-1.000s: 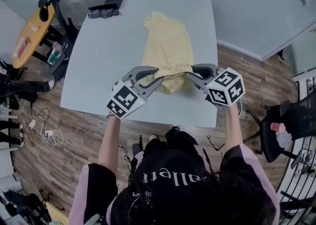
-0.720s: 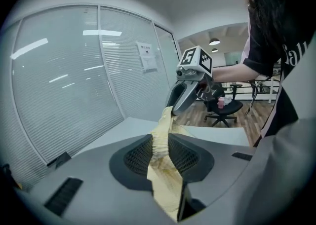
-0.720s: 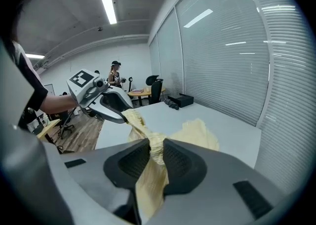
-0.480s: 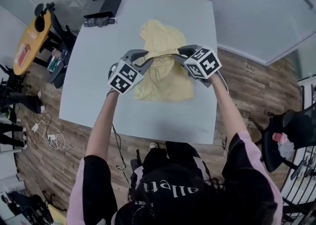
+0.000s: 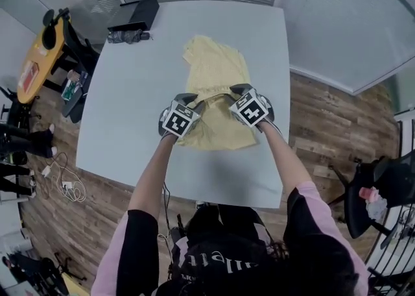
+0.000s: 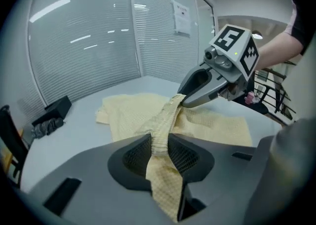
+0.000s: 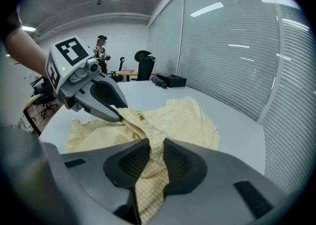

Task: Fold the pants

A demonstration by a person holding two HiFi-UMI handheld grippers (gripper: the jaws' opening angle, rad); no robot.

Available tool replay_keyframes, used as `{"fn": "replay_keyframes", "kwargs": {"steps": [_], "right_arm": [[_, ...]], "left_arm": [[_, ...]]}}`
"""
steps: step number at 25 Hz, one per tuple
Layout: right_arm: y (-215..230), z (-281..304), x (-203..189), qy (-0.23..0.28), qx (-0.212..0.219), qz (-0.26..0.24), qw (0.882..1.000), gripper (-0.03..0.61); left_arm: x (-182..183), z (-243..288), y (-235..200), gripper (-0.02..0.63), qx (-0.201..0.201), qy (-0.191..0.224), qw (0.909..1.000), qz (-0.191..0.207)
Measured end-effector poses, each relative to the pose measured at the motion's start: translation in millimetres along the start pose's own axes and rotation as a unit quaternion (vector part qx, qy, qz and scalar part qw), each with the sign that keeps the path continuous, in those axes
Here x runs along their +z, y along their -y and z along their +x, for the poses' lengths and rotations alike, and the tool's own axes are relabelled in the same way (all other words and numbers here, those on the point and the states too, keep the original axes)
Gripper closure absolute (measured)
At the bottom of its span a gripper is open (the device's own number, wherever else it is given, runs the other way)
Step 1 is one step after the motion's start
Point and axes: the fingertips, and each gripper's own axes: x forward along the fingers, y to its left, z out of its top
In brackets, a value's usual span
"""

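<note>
Pale yellow pants (image 5: 217, 61) lie lengthwise on the white table (image 5: 130, 100), with a band of their cloth lifted across the middle. My left gripper (image 5: 196, 102) is shut on the left end of that band, and the fabric (image 6: 159, 145) is pinched between its jaws. My right gripper (image 5: 233, 89) is shut on the right end, with the cloth (image 7: 154, 152) bunched between its jaws. The two grippers face each other closely: the left gripper view shows the right gripper (image 6: 181, 101), and the right gripper view shows the left gripper (image 7: 118, 116). The band runs taut between them.
A black box (image 5: 137, 12) and a dark bundle (image 5: 127, 35) sit at the table's far left corner. An orange side table (image 5: 40, 54) and cables are on the floor at left, and a black chair (image 5: 382, 184) is at right. The table's near edge (image 5: 181, 181) is by the person.
Both grippers have carried the held cloth from the table's near edge away from the person, over the pants, and sunk lower. More cloth now lies flat on the near side of them.
</note>
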Motion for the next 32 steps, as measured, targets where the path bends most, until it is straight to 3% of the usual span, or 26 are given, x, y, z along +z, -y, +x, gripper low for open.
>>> {"fn": "replay_keyframes", "kwargs": {"steps": [3,5,6,8,13,24,32], "right_arm": [[1.6,10.5,-10.9,-0.01,-0.008,0.001,1.0,0.482],[0.7,13.7,-16.5,-0.014,-0.008,0.001,1.0,0.48],[-0.7,14.5,-18.6,-0.015,-0.006,-0.001,1.0,0.435],[-3.9,14.5,-21.4,-0.017,-0.002,-0.002,1.0,0.337],[-9.7,-3.0,-16.2,0.007,-0.008,0.022,1.0,0.318],[-56.4,-88.0,24.6,0.123,-0.025,0.077,0.989,0.318],[-117.0,-148.4,33.2,0.17,-0.031,0.107,0.979,0.368]], "left_arm": [[-8.1,8.4,2.3,0.494,0.004,0.002,0.998,-0.063],[-7.6,8.4,4.9,0.426,0.001,0.012,0.996,-0.088],[-6.4,6.0,6.1,0.395,-0.001,0.018,0.9955,-0.093],[-4.0,-2.5,7.6,0.374,-0.003,0.028,0.9951,-0.094],[5.1,-34.1,19.6,0.374,-0.019,0.073,0.9912,-0.109],[17.5,-110.3,84.5,0.374,-0.069,0.158,0.9803,-0.096],[16.2,-181.7,124.4,0.375,-0.082,0.213,0.9708,-0.074]]}}
